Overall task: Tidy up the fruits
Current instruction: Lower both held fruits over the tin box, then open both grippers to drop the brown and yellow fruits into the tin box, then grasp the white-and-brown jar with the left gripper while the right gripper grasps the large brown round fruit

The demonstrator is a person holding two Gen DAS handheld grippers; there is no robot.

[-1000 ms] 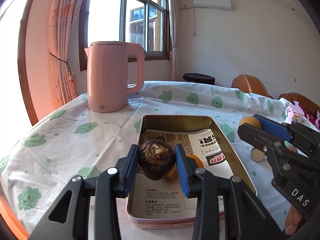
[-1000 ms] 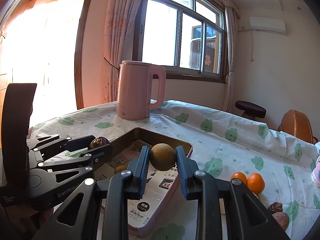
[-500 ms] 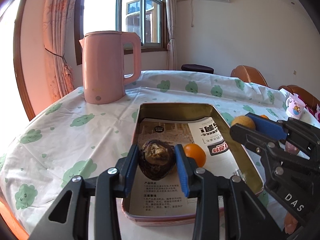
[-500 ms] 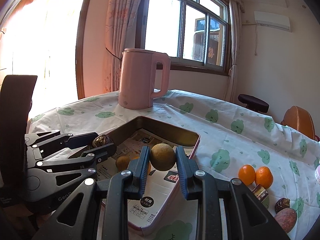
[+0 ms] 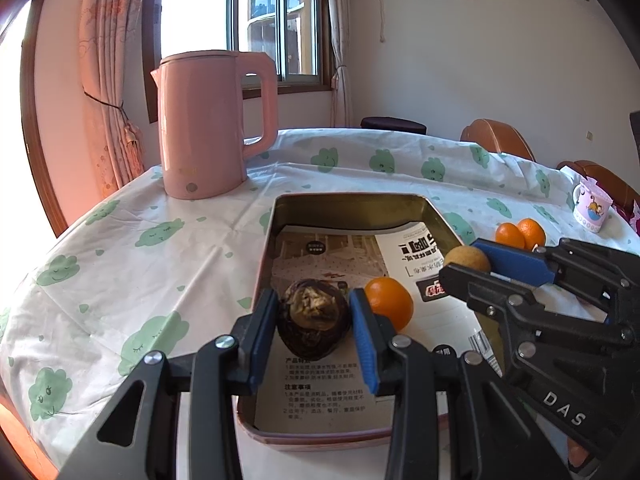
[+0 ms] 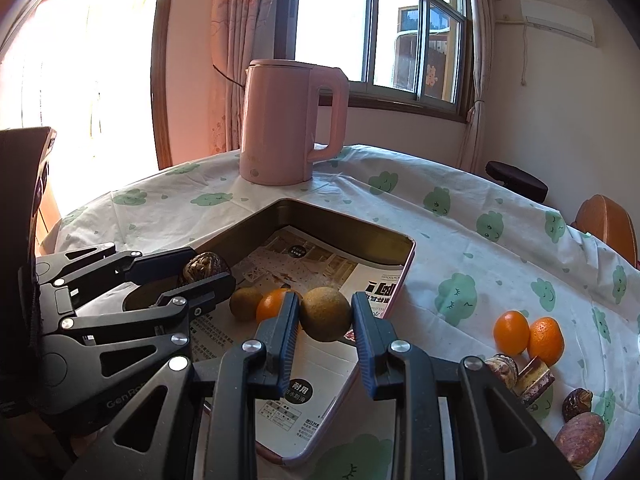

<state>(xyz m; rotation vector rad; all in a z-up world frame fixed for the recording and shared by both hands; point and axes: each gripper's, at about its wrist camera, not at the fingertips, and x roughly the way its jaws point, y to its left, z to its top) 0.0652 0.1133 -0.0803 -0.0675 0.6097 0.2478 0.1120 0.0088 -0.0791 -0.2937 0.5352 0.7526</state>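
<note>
From my left wrist camera I see the left gripper (image 5: 314, 326) at lower centre, its fingers (image 5: 264, 328) pinching a dark, wrinkled brown fruit (image 5: 314, 322) over the near part of the gold tin tray (image 5: 352, 206), with a small orange (image 5: 390, 306) lying in the tray just right of it. The right gripper (image 5: 470, 262) enters at the right of that frame, clamped on a round tan fruit (image 5: 466, 258) above the tray's right edge. My right wrist camera adds what the left one hides: a second, smaller tan fruit (image 6: 246, 303) lies in the tray touching the orange (image 6: 274, 304), and at the lower right of that frame, out on the cloud-print surface (image 6: 460, 216), sit two more oranges (image 6: 528, 334) side by side, with several dark brown fruits (image 6: 578, 436) just below them. There the right gripper (image 6: 325, 314) shows at centre, fingers (image 6: 286, 320) closed on the tan fruit (image 6: 325, 314), which looks matte and rough-skinned, held over the tray's printed paper lining (image 6: 304, 260). The left gripper (image 6: 200, 270) comes in from the left with the dark fruit (image 6: 204, 266) between its tips. A pink kettle (image 6: 286, 124) stands on the surface beyond the tray in both views; only the left view shows a patterned cup (image 5: 592, 208) at far right.
</note>
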